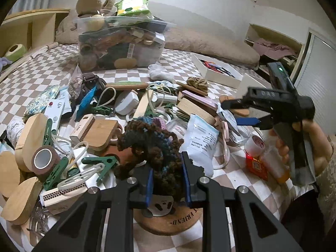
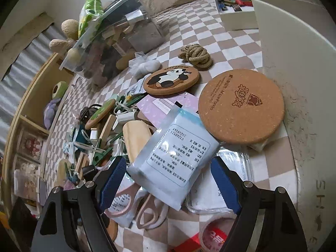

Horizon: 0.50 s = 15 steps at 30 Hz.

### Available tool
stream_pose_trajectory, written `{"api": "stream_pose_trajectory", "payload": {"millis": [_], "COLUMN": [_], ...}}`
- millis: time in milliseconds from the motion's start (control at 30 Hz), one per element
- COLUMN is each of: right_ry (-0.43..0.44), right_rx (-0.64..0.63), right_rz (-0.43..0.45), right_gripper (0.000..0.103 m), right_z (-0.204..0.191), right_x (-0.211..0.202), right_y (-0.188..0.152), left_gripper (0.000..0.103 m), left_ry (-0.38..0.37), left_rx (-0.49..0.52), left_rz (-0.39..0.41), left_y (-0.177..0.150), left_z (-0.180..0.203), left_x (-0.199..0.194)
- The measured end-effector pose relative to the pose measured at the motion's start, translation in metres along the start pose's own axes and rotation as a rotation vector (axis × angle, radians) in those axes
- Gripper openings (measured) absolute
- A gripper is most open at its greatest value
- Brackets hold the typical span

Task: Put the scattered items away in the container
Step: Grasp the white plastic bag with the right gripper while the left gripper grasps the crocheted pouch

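My left gripper (image 1: 167, 180) is shut on a dark brown and blue crocheted yarn piece (image 1: 153, 145), held above a panda cork coaster (image 1: 168, 216). My right gripper (image 2: 168, 180) is open, its blue pads on either side of a pale blue packet (image 2: 172, 159) in the pile; it also shows in the left wrist view (image 1: 237, 113). The clear plastic container (image 1: 119, 44), heaped full, stands at the back of the checkered bed; it shows tilted in the right wrist view (image 2: 111, 33).
Around lie green clips (image 1: 100, 163), a tape roll (image 1: 43, 159), wooden pieces (image 1: 31, 138), a rope knot (image 2: 196, 56), a panda coaster (image 2: 171, 79), a round cork mat (image 2: 241, 107), pink scissors (image 2: 134, 208), a red box (image 1: 256, 166) and a white tray (image 1: 218, 69).
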State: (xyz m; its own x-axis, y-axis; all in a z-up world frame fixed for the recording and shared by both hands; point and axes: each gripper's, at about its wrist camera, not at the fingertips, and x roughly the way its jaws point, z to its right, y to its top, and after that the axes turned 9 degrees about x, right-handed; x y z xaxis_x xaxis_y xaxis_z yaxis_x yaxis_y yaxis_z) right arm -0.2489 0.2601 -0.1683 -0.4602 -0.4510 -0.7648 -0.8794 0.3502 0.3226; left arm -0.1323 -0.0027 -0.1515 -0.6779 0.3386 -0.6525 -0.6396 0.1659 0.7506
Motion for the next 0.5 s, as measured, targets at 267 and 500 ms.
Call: {"api": "stream_pose_trajectory", "payload": {"millis": [267,500], "right_ry": [-0.069,-0.112], "right_rx": [0.035,-0.038], "right_rz": [0.016,0.038], "right_gripper": [0.083,0.082], "right_z": [-0.005,-0.008], "right_x": [0.012,0.012], "right_y": [0.015,0.006], "left_gripper": [0.023,0.023], "left_ry": [0.000,0.013], "left_rx": [-0.001,0.001], "left_rz": [-0.035,-0.026], "left_y": [-0.005,-0.005], "left_z": [-0.001,0.000], "left_x": [0.010,0.008]}}
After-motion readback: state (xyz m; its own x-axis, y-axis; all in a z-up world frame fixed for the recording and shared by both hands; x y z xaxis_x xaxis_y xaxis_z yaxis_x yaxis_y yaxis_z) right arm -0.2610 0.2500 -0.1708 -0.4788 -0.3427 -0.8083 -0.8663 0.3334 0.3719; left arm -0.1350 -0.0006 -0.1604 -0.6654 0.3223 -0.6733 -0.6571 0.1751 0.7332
